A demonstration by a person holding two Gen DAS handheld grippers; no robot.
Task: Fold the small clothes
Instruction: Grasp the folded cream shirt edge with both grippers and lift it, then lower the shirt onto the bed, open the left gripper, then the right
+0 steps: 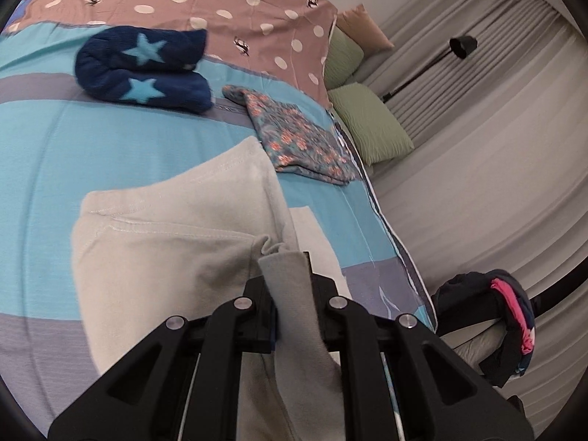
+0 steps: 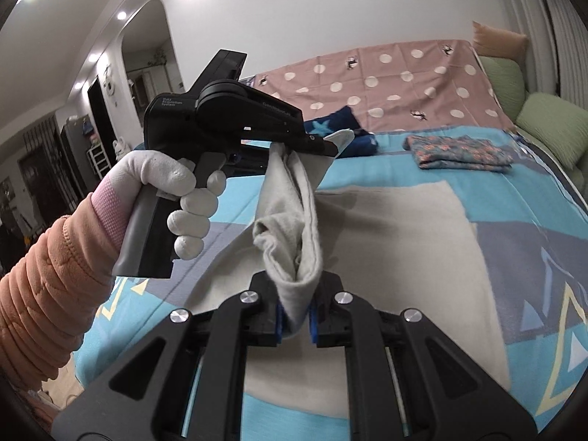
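Observation:
A pale grey garment (image 1: 158, 242) (image 2: 397, 242) lies spread on the bed, its near edge lifted off the cover. My left gripper (image 1: 290, 294) is shut on a bunched fold of that edge. In the right wrist view the left gripper (image 2: 327, 145) is held by a gloved hand (image 2: 183, 202) above the bed, with cloth hanging from its tip. My right gripper (image 2: 297, 312) is shut on the other end of the same raised edge. Between the two grippers the cloth hangs in a loose twisted fold.
A folded navy fleece with light blue stars (image 1: 143, 68) (image 2: 341, 125) and a folded floral garment (image 1: 301, 143) (image 2: 459, 150) lie further back on the blue bedcover (image 1: 47, 154). Green pillows (image 1: 371, 121) line the far side. Dark clothes (image 1: 496, 312) hang over a rail beside the bed.

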